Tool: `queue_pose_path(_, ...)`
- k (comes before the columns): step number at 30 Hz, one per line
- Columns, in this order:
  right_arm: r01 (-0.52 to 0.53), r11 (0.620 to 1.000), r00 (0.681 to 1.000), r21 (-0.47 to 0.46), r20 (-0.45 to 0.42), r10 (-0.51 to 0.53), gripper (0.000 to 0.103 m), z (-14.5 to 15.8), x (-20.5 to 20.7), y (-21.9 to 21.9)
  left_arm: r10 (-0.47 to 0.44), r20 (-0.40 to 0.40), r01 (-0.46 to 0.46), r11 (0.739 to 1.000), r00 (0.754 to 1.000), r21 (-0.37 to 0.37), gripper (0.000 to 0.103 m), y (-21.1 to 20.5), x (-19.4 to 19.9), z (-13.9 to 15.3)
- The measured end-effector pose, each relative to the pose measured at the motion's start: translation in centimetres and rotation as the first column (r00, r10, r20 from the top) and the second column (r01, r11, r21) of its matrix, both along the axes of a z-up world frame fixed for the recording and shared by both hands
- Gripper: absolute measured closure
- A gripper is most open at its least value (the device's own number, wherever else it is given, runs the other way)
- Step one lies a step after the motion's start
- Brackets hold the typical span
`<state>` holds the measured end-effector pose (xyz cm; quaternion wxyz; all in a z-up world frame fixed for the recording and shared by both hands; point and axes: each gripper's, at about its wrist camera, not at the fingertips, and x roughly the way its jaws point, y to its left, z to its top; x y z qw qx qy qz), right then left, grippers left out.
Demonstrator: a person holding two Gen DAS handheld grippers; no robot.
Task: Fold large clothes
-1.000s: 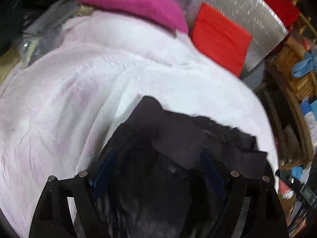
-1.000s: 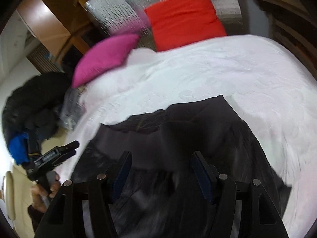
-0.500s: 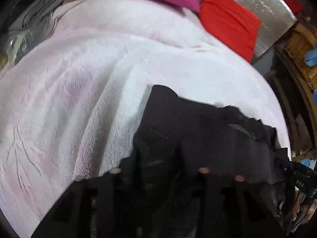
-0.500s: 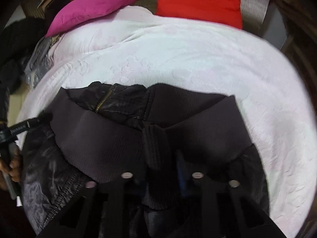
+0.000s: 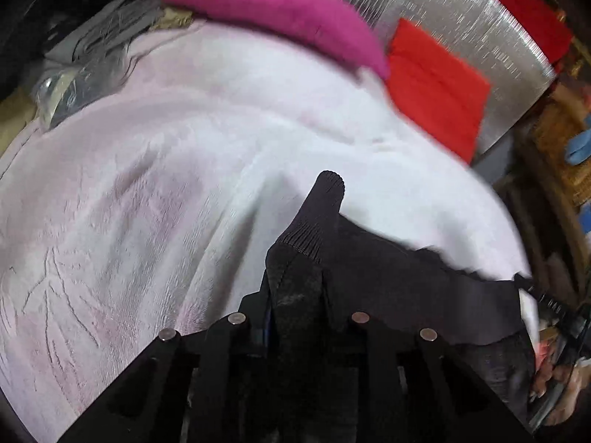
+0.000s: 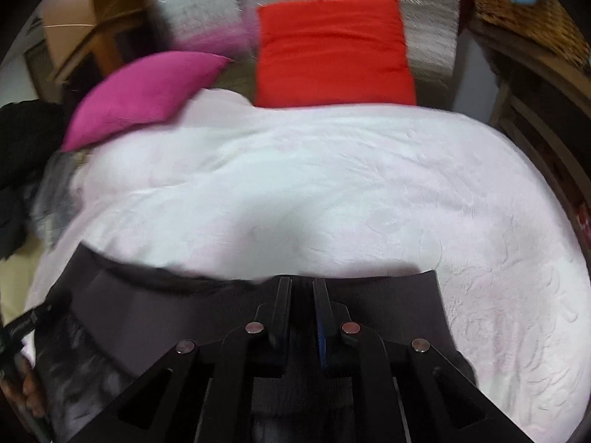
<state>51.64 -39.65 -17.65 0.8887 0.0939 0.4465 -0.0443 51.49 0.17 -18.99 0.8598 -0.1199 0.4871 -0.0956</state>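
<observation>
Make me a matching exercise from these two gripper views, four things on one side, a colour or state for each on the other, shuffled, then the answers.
1. left gripper
2. bedspread
3. square cushion
4. pointed pillow

A. red
B. closing on a bunched ribbed band of the dark jacket
C. magenta
D. pale pink-white

Pairs: 1-B, 2-D, 3-A, 4-C

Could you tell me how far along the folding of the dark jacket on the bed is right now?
Early. Done: the dark jacket lies on the pale bedspread, and the right gripper is shut on its ribbed hem. In hand: the left gripper is closing on a bunched ribbed corner. Left: no neat fold shows, so the folding itself remains.
</observation>
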Motion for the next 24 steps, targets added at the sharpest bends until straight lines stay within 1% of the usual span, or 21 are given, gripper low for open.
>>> queue_pose_path(1,0.032,0.999,0.999,-0.023,-0.012,-0.033,0.092,-1.2,0.6,-0.3,0.006,-0.026,-0.006,1.0,1.0,0.014,0.079,-0.1,0.3,-1.0)
queue_pose_path(2,0.057,0.998,0.998,-0.012,-0.035,-0.058,0.092,-2.5,1.1,-1.2,0.01,-0.038,-0.01,1.0,0.999,0.009,0.077,0.0,0.5,-1.5)
queue_pose_path(3,0.078,0.995,0.994,0.068,-0.076,-0.073,0.091,-3.8,1.4,-2.6,0.023,-0.045,-0.023,1.0,0.999,0.002,0.076,0.1,0.6,-1.7)
queue_pose_path(4,0.105,0.984,0.99,0.145,-0.108,-0.09,0.09,-4.6,1.3,-3.9,0.025,-0.042,-0.025,1.0,0.999,-0.005,0.075,0.2,0.6,-1.6)
queue_pose_path(5,0.146,0.96,0.985,0.238,-0.127,-0.118,0.09,-5.0,0.8,-5.3,0.021,-0.035,-0.021,1.0,0.999,-0.004,0.072,0.1,0.4,-1.3)
queue_pose_path(6,0.166,0.935,0.984,0.312,-0.115,-0.136,0.09,-4.8,0.1,-6.4,0.022,-0.026,-0.022,1.0,0.999,0.006,0.071,0.1,0.3,-1.0)
queue_pose_path(7,0.17,0.916,0.985,0.362,-0.09,-0.147,0.09,-4.1,-0.6,-7.3,0.025,-0.017,-0.025,0.999,1.0,0.021,0.069,0.0,0.0,-0.7)
queue_pose_path(8,0.165,0.907,0.986,0.387,-0.057,-0.155,0.09,-3.1,-1.6,-7.9,0.025,-0.012,-0.024,0.999,1.0,0.033,0.068,-0.1,-0.1,-0.6)
queue_pose_path(9,0.149,0.91,0.988,0.387,-0.025,-0.151,0.09,-2.0,-2.5,-8.1,0.028,-0.009,-0.028,0.998,1.0,0.05,0.067,-0.2,-0.3,-0.4)
queue_pose_path(11,0.103,0.929,0.992,0.354,0.03,-0.121,0.089,0.4,-4.9,-8.3,0.04,0.007,-0.04,0.997,0.999,0.068,0.063,-0.3,-0.7,0.3)
queue_pose_path(12,0.087,0.936,0.993,0.341,0.041,-0.108,0.089,1.1,-5.7,-8.2,0.045,0.022,-0.046,0.996,0.999,0.075,0.061,-0.3,-1.0,0.8)
queue_pose_path(14,0.051,0.951,0.995,0.306,0.068,-0.075,0.089,2.8,-8.3,-7.9,0.052,0.06,-0.057,0.994,0.997,0.089,0.047,-0.2,-1.8,2.0)
queue_pose_path(17,0.01,0.948,0.995,0.317,0.092,-0.042,0.089,4.2,-12.7,-7.4,0.047,0.15,-0.065,0.991,0.988,0.114,0.037,-0.4,-3.8,4.5)
queue_pose_path(19,-0.012,0.938,0.993,0.348,0.116,-0.031,0.089,4.4,-15.2,-6.8,0.015,0.188,-0.039,0.992,0.982,0.124,0.032,-0.7,-5.6,5.6)
queue_pose_path(20,-0.028,0.93,0.991,0.366,0.134,-0.023,0.089,4.5,-16.9,-6.6,-0.022,0.208,-0.006,0.991,0.978,0.131,0.032,-1.3,-7.0,6.1)
queue_pose_path(22,-0.037,0.928,0.989,0.37,0.145,-0.019,0.086,4.3,-18.9,-5.9,-0.095,0.218,0.064,0.987,0.971,0.145,0.031,-2.3,-9.0,6.7)
queue_pose_path(23,-0.043,0.924,0.99,0.381,0.144,-0.013,0.084,3.9,-20.1,-5.6,-0.128,0.214,0.098,0.985,0.968,0.145,0.029,-2.9,-10.0,6.8)
queue_pose_path(24,-0.044,0.917,0.991,0.397,0.134,-0.011,0.082,3.4,-20.5,-5.1,-0.152,0.211,0.124,0.982,0.966,0.14,0.028,-3.2,-10.9,6.9)
